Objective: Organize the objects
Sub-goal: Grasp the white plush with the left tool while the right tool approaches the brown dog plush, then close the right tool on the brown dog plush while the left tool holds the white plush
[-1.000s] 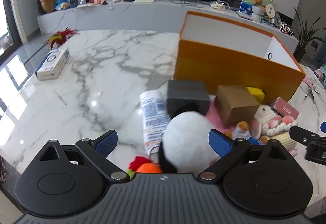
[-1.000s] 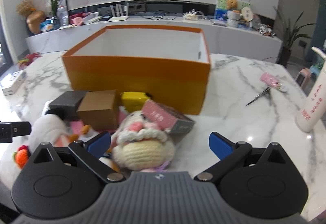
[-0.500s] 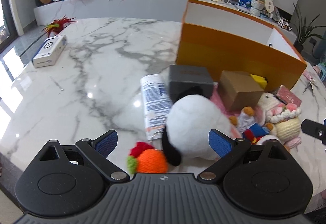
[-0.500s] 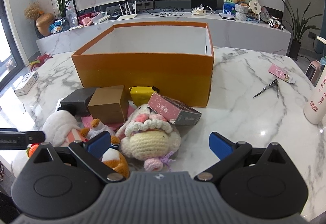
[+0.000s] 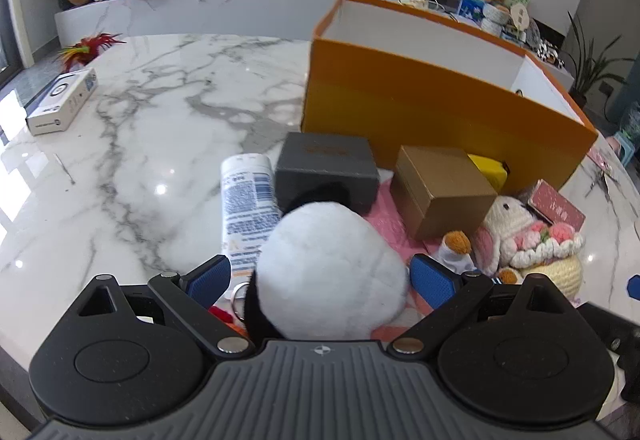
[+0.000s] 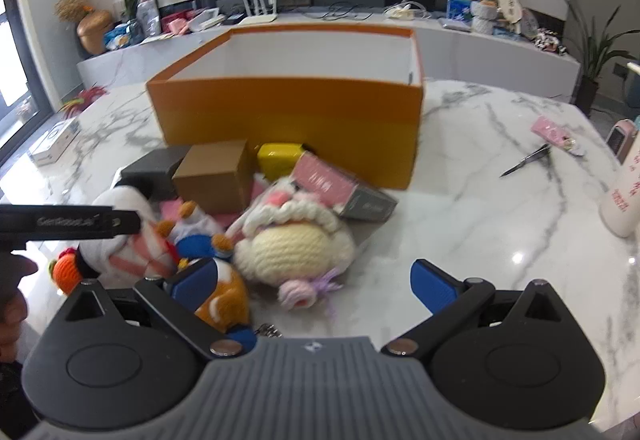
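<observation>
An open orange box [image 5: 432, 95] stands on the marble table [image 5: 140, 143]; it also shows in the right wrist view [image 6: 288, 119]. In front of it lie a grey box [image 5: 326, 163], a brown box [image 5: 440, 187], a yellow item [image 5: 490, 169], a pink box [image 6: 326, 181], a white tube [image 5: 248, 207] and a crocheted bunny [image 6: 296, 240]. My left gripper [image 5: 320, 274] is open, its blue pads on either side of a white plush [image 5: 328, 276]. My right gripper [image 6: 314, 282] is open just before the bunny, with an orange crocheted toy [image 6: 224, 304] by its left finger.
A white carton [image 5: 62, 101] and a red feathery toy [image 5: 90, 45] lie at the far left. Scissors [image 6: 526, 159], a pink card [image 6: 554, 129] and a white bottle [image 6: 622, 195] sit at the right. A low cabinet with clutter runs behind the table.
My left gripper has moved forward so the white plush now sits between its pads. My right gripper has moved in closer and lower toward the bunny. Both stay open.
</observation>
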The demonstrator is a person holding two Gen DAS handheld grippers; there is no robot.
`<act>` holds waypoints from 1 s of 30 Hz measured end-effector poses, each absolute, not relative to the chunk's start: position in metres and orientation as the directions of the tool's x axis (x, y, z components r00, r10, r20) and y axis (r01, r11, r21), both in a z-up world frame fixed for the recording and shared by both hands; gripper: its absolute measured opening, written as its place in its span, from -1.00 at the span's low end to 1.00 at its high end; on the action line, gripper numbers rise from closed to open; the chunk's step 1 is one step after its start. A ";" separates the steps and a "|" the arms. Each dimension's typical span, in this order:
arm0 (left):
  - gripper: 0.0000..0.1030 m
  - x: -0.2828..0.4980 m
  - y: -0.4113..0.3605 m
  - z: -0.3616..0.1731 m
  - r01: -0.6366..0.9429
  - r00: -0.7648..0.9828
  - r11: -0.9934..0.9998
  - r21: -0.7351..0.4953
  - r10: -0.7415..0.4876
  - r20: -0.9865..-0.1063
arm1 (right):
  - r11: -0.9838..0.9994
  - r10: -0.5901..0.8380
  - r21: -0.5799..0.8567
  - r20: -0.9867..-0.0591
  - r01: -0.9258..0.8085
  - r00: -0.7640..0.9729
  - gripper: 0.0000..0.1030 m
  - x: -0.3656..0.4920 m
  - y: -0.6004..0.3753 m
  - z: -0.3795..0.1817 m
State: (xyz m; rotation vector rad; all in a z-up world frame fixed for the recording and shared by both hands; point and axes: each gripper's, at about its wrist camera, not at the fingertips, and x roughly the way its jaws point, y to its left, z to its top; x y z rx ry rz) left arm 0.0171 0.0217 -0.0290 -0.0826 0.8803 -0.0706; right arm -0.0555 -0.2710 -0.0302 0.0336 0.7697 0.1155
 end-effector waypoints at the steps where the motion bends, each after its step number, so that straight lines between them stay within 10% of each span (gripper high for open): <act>1: 1.00 0.018 0.020 -0.030 0.037 0.632 0.994 -0.107 -0.106 -0.768 | 0.992 0.128 0.078 -0.697 -0.104 0.705 0.99 -0.055 -0.269 -0.032; 30: 1.00 0.026 0.020 -0.044 0.016 0.603 0.986 -0.165 -0.141 -0.785 | 0.942 0.291 0.086 -0.685 -0.323 0.668 0.98 -0.057 -0.234 -0.046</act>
